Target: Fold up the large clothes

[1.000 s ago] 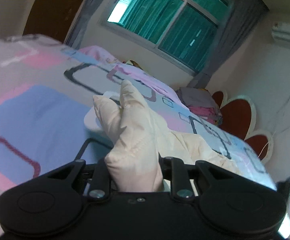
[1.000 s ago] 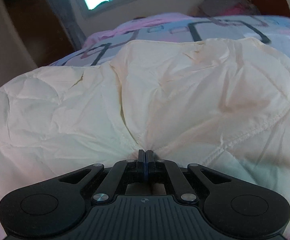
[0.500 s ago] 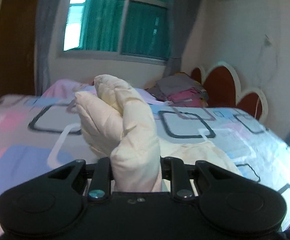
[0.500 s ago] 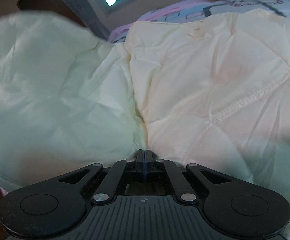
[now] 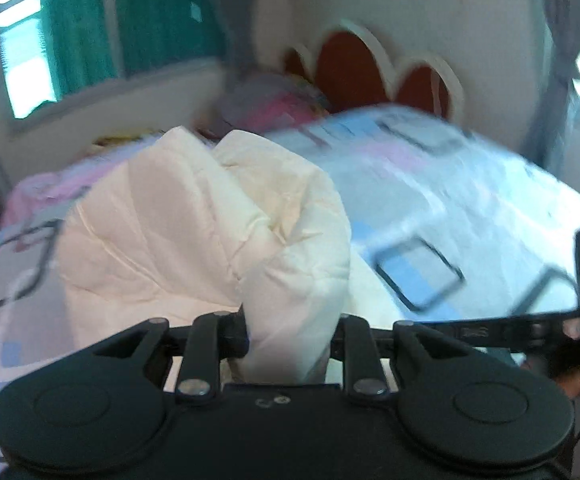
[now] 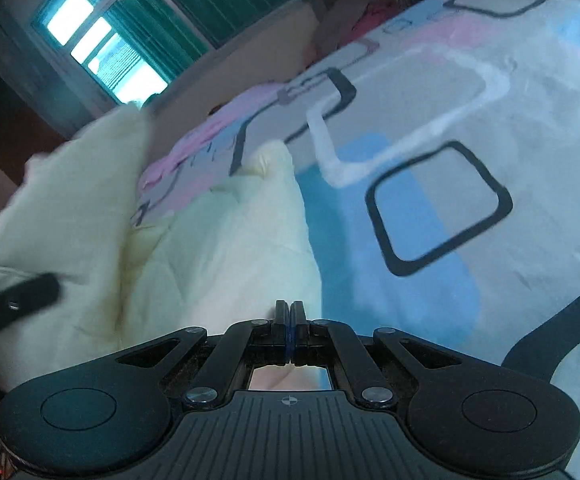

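- left gripper (image 5: 290,322): clamped on a thick bunched wad of the cream quilted garment (image 5: 194,232); fabric fills the gap between the fingers and balloons up and forward of them.
- right gripper (image 6: 290,330): jaws pressed together, apparently pinching a thin edge of the same garment (image 6: 226,256); the pinch point itself is hidden behind the fingertips, so the grasp is a judgement.
- Garment sits over the bed (image 6: 449,216), partly lifted off the patterned sheet; a cream ridge runs straight away from the right gripper toward the window-side edge of the bed.
- Key relation: both grippers grip one cloth. In the right view the left tool appears at the far left with cloth draped between, so the held span runs left–right across the person.
- Blue-and-grey sheet lies bare to the right of the garment, toward the headboard (image 5: 369,72) end.
- Likely next: carry the held edge over and lay it down; direction can't be told. View is motion-blurred.
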The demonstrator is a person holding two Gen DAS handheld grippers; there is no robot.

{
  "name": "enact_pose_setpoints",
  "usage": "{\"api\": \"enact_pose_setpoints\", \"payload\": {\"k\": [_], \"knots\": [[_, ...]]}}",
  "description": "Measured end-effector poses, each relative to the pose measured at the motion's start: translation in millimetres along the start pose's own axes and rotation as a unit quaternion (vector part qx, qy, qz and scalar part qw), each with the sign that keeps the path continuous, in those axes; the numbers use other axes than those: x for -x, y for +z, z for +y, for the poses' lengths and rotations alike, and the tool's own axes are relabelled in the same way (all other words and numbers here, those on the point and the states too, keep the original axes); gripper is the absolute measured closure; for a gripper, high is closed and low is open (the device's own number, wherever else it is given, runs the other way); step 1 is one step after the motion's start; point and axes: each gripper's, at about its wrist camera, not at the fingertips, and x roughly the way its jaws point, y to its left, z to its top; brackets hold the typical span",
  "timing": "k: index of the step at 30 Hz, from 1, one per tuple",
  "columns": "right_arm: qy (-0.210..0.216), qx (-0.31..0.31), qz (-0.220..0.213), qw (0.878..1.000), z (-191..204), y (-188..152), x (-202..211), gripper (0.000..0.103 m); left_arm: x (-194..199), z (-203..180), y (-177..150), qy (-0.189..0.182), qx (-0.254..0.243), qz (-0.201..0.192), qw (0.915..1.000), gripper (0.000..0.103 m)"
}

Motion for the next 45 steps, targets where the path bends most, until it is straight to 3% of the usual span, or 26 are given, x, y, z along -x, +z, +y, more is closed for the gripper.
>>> {"api": "enact_pose_setpoints", "payload": {"k": [3, 8, 9, 10, 12, 13, 14, 15, 18, 20, 23, 24, 25, 27, 32, 36, 37, 38, 39, 45], "knots": [[0.007, -0.015, 0.017, 1.000, -15, -3, -8, 0.103, -34, -22, -4, -0.028, -0.011, 0.040, 0.9987, 0.069], [0.013, -0.055, 0.025, 0.998, -39, -3, -10, 0.103, -76, -34, -19, -0.054, -0.009, 0.073, 0.9958, 0.045], [0.012, -0.061, 0.025, 0.998, -43, -1, -8, 0.103, -80, -35, -21, -0.064, -0.011, 0.074, 0.9951, 0.034], [0.009, -0.071, 0.023, 0.997, -47, -1, -6, 0.103, -82, -35, -23, -0.080, -0.010, 0.076, 0.9938, 0.016], [0.001, -0.095, 0.020, 0.995, -53, -2, 9, 0.099, -78, -36, -24, -0.116, 0.001, 0.081, 0.9900, 0.004], [-0.001, -0.102, 0.017, 0.995, -55, -1, 17, 0.089, -71, -35, -22, -0.129, 0.009, 0.079, 0.9884, 0.004], [0.000, -0.104, 0.004, 0.995, -56, 1, 27, 0.053, -62, -35, -19, -0.142, 0.019, 0.073, 0.9870, 0.005], [0.000, -0.103, -0.014, 0.995, -55, 5, 38, 0.030, -48, -31, -18, -0.155, 0.031, 0.059, 0.9857, 0.006], [0.006, -0.090, -0.044, 0.995, -50, 19, 60, 0.030, -9, -4, -15, -0.174, 0.076, 0.028, 0.9815, 0.021], [0.019, -0.079, -0.066, 0.995, -40, 32, 67, 0.030, 13, 32, -15, -0.172, 0.117, -0.007, 0.9781, 0.025], [0.046, -0.037, -0.084, 0.995, -6, 57, 69, 0.032, 24, 91, -17, -0.103, 0.151, -0.059, 0.9813, 0.030], [0.058, -0.019, -0.084, 0.995, 8, 65, 67, 0.032, 23, 114, -19, -0.075, 0.172, -0.061, 0.9802, 0.037], [0.067, 0.001, -0.084, 0.994, 23, 73, 62, 0.032, 19, 137, -21, -0.057, 0.194, -0.062, 0.9773, 0.043], [0.078, 0.040, -0.079, 0.993, 52, 86, 48, 0.032, 7, 174, -26, -0.036, 0.230, -0.067, 0.9703, 0.044], [0.076, 0.129, -0.030, 0.988, 106, 111, -2, 0.032, -25, 221, -36, -0.066, 0.278, -0.057, 0.9566, 0.057], [0.082, 0.153, 0.033, 0.984, 120, 114, -36, 0.032, -45, 229, -36, -0.088, 0.276, -0.045, 0.9561, 0.062], [0.087, 0.162, 0.040, 0.982, 121, 112, -39, 0.035, -54, 227, -35, -0.095, 0.274, -0.042, 0.9561, 0.062], [0.087, 0.171, 0.041, 0.981, 122, 109, -43, 0.068, -60, 224, -34, -0.102, 0.272, -0.039, 0.9561, 0.062], [0.076, 0.177, 0.046, 0.980, 124, 106, -45, 0.083, -65, 221, -33, -0.107, 0.268, -0.038, 0.9567, 0.062], [-0.034, 0.160, -0.001, 0.987, 97, 71, -49, 0.084, -86, 196, -17, -0.118, 0.202, -0.035, 0.9717, 0.062]]}}
